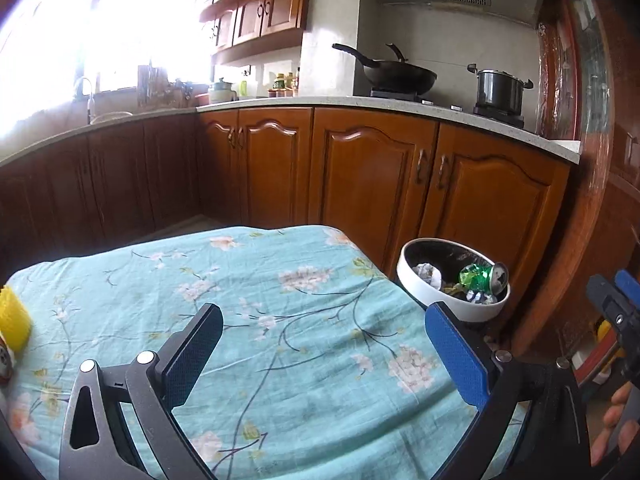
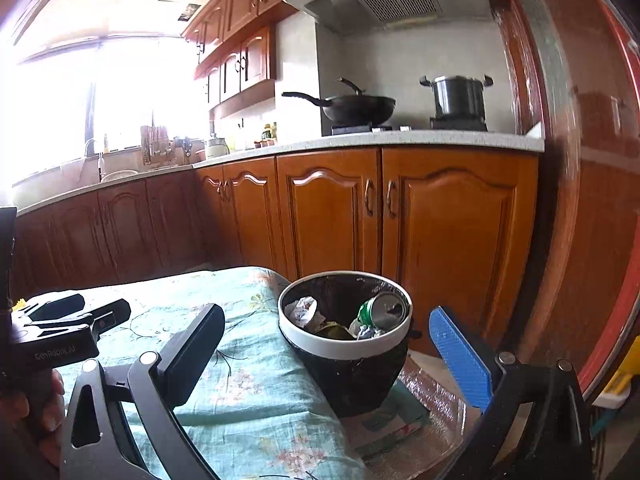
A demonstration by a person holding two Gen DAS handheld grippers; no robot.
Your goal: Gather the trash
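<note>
A small bin with a white rim and a black liner stands just past the table's right edge; it also shows in the left wrist view. Inside lie a crushed green can, crumpled white paper and other scraps. The can also shows in the left wrist view. My right gripper is open and empty, with the bin between its fingers. My left gripper is open and empty over the floral tablecloth. A yellow object sits at the table's left edge, cut off by the frame.
Wooden kitchen cabinets run behind the table. A wok and a steel pot stand on the stove. A wooden door frame rises at the right. The bin stands on a plastic-covered surface.
</note>
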